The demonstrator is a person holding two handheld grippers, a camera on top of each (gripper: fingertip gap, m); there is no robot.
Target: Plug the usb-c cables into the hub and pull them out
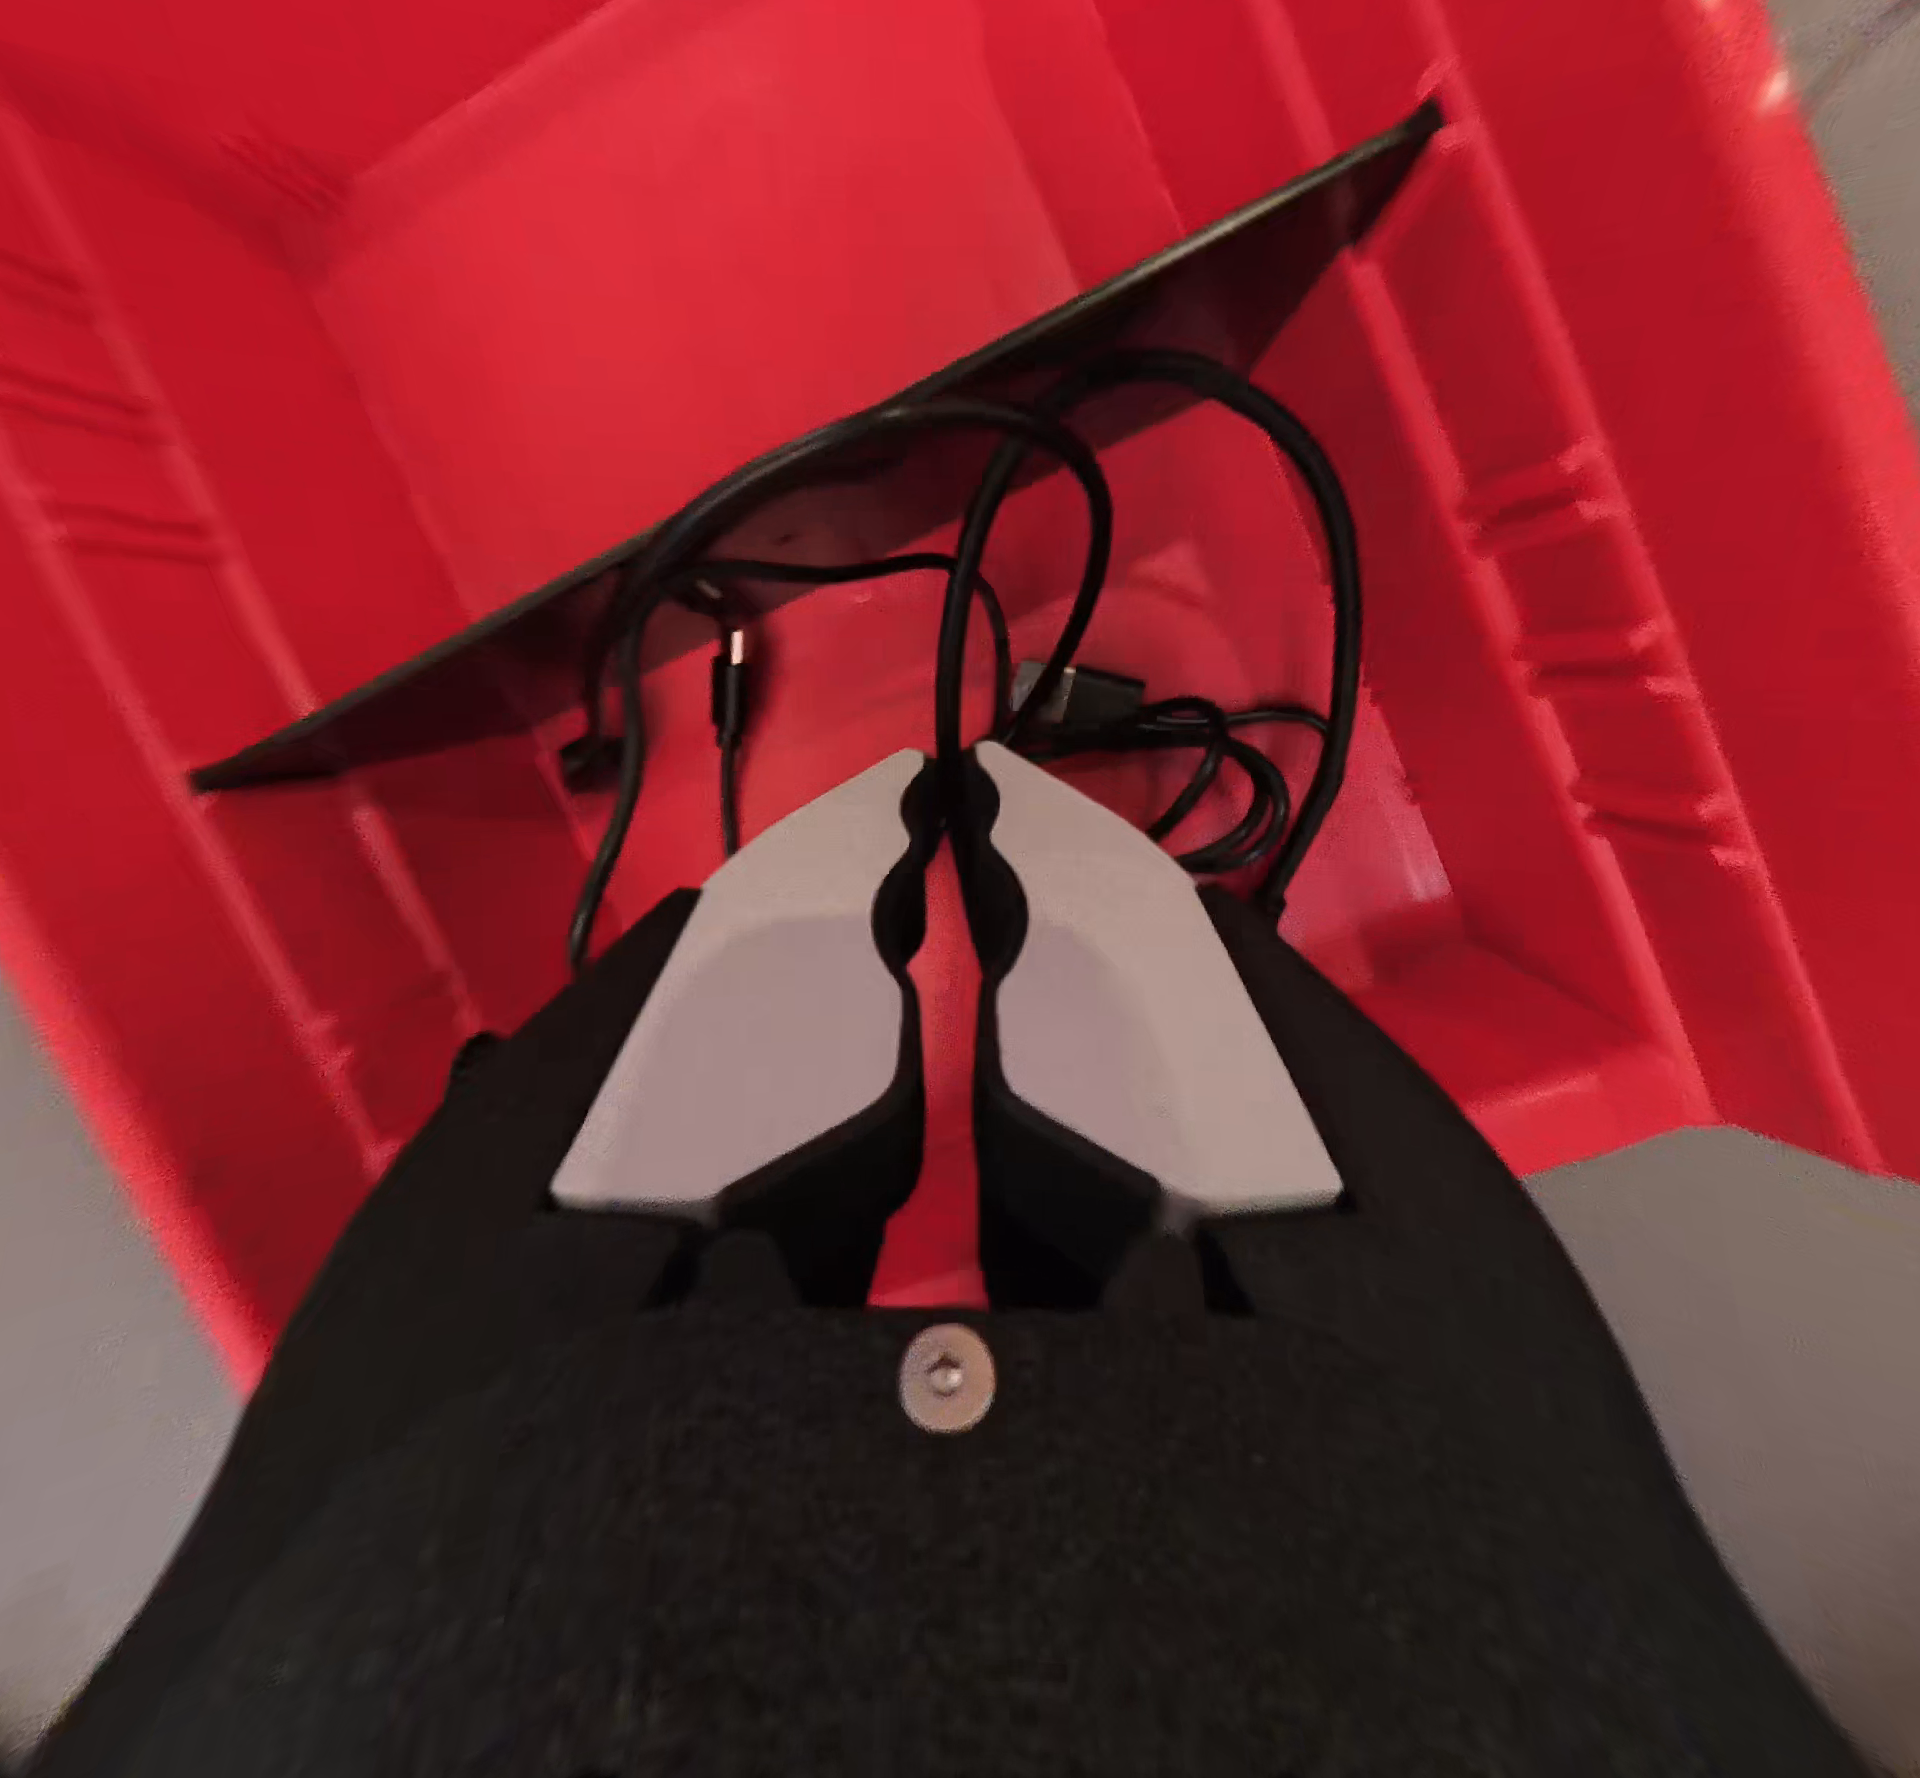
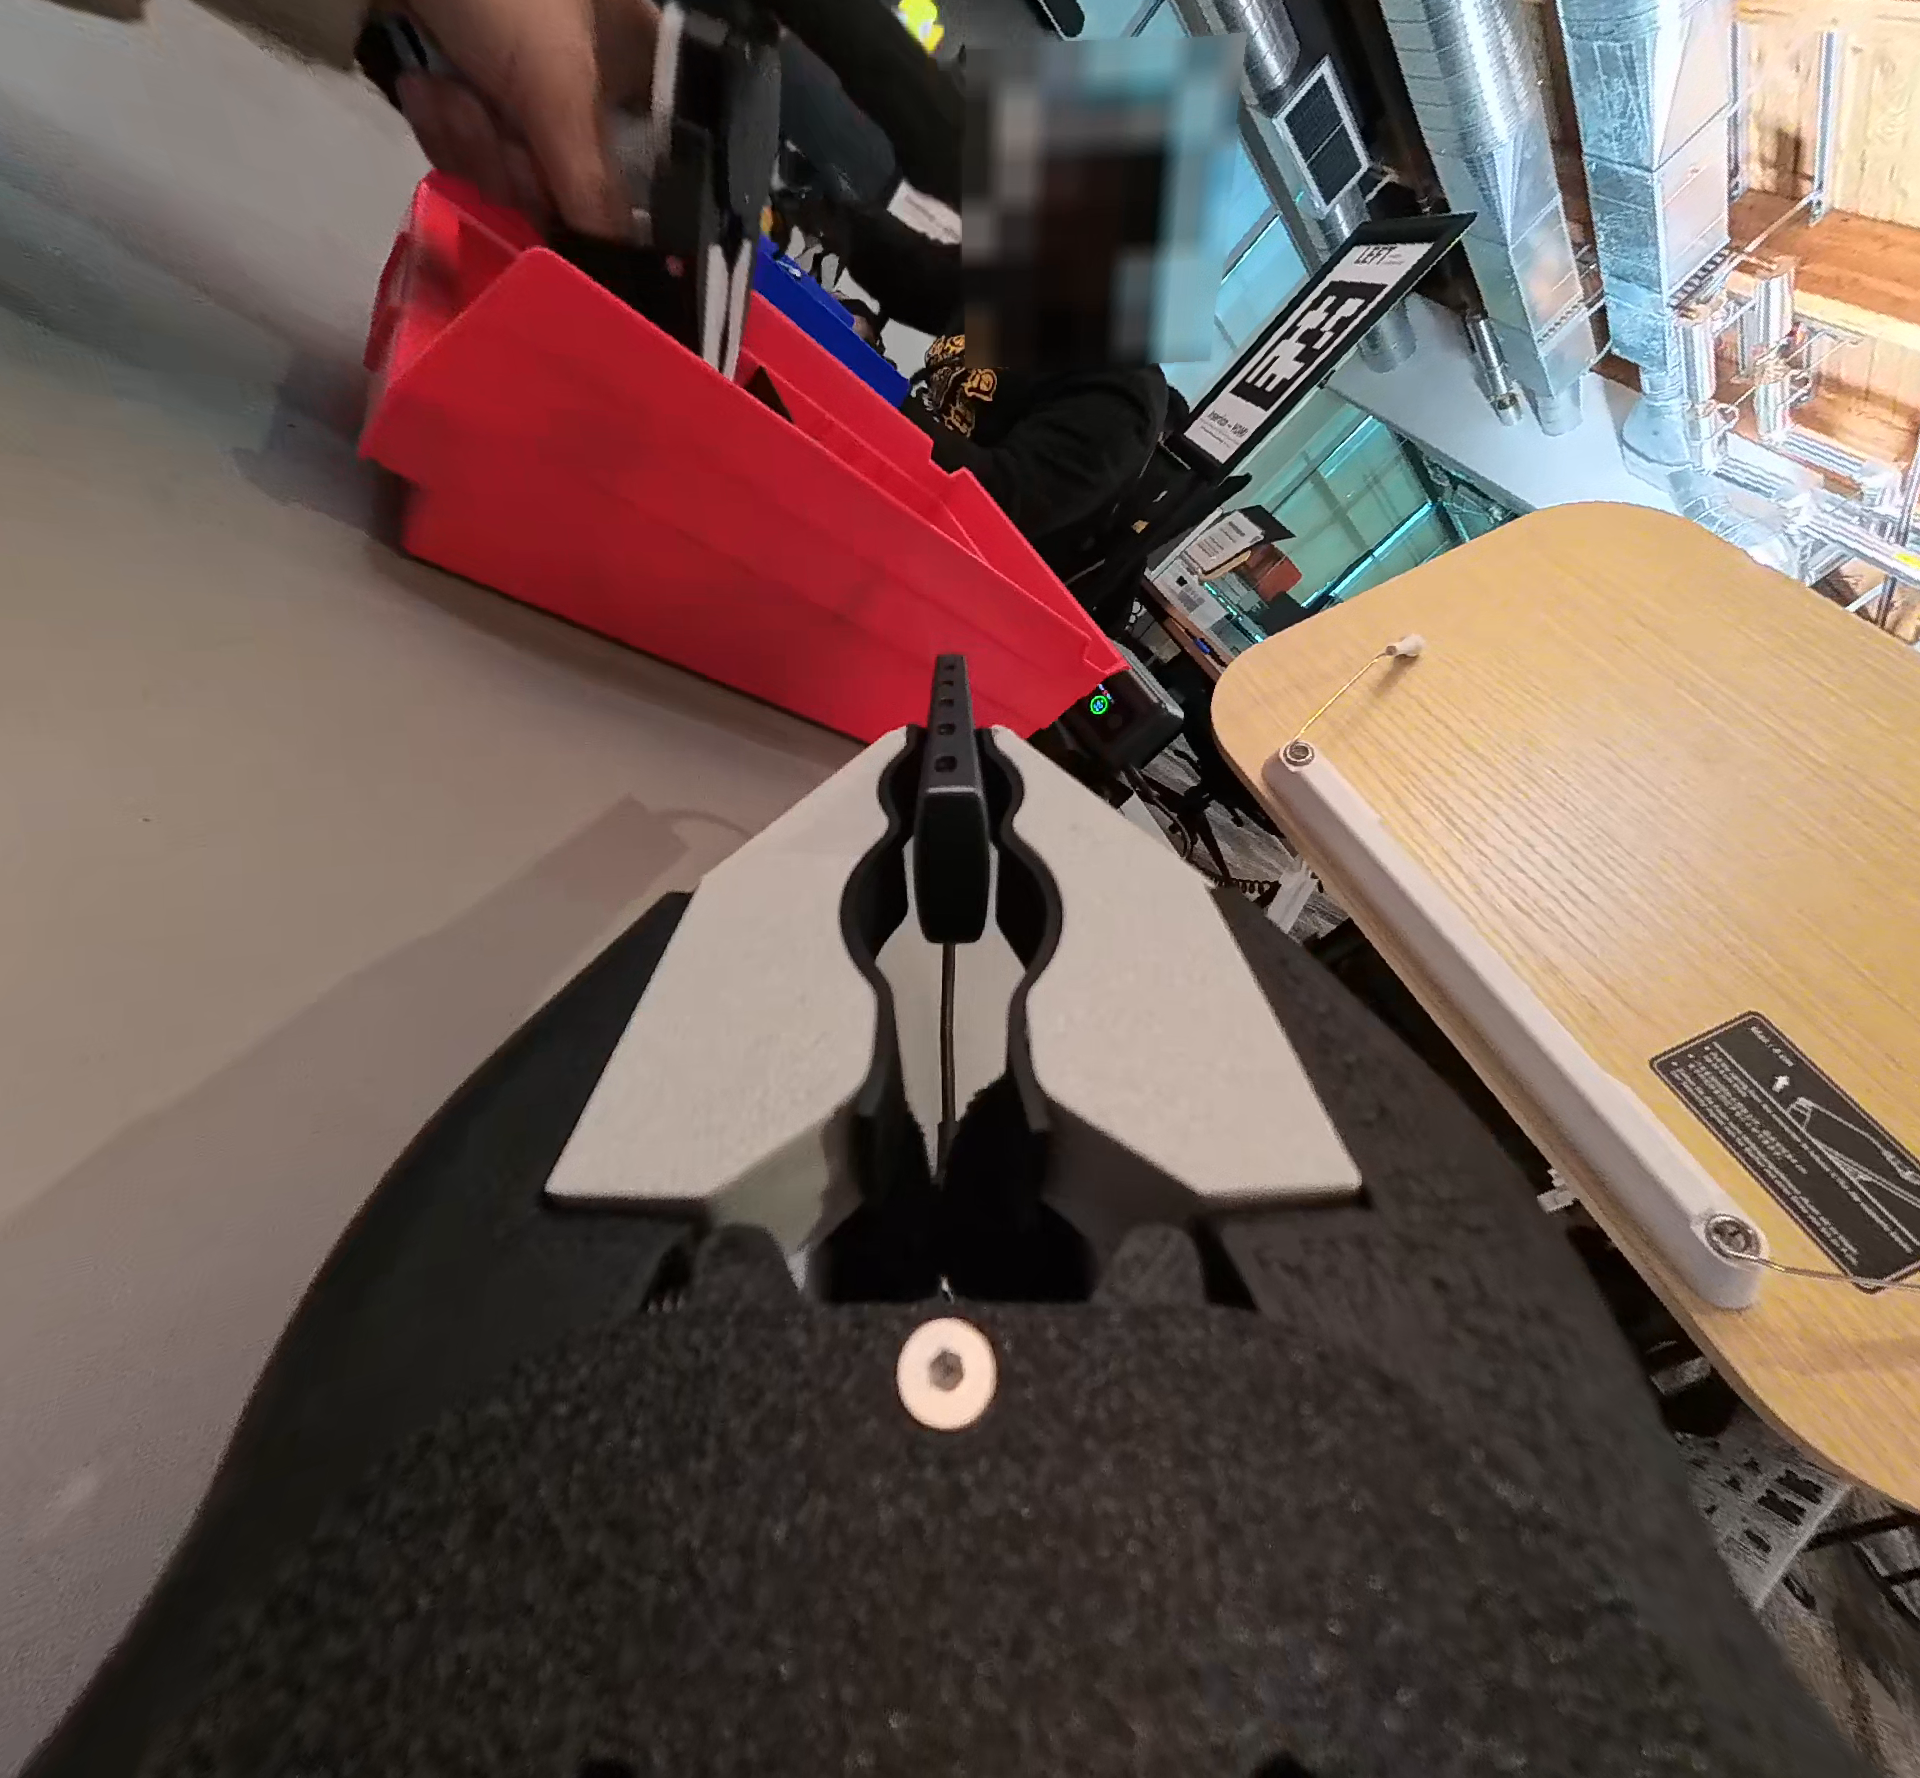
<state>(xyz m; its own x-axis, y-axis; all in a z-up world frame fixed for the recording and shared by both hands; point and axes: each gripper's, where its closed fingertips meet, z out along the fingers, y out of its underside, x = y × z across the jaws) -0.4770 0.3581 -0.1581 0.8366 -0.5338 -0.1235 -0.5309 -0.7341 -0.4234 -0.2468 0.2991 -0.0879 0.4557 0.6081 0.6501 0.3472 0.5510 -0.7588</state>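
Note:
My left gripper (image 1: 948, 764) is down inside a red bin (image 1: 644, 201) and is shut on a black cable (image 1: 943, 648) that loops up from its fingertips. More black cables lie tangled on the bin floor, with a loose USB-C plug (image 1: 734, 656) to the left and a larger flat plug (image 1: 1086, 689) to the right. My right gripper (image 2: 951, 739) is shut on a slim black hub (image 2: 948, 824), held edge-on above the grey table; its thin lead runs back between the fingers. The left gripper (image 2: 717, 274) also shows in the right wrist view, in a hand over the red bin (image 2: 644, 502).
A black divider panel (image 1: 1039, 315) crosses the red bin above the cables. A blue bin (image 2: 831, 300) stands behind the red one. A wood-coloured tabletop (image 2: 1610, 793) with a white bar lies to the right. A person sits farther back. The grey table (image 2: 208, 793) spreads left. Spacing between my two grippers at the tips: around 25 cm. The larger flat plug (image 1: 1086, 689) lies some 4 cm from my left tips, 25 cm from my right tips.

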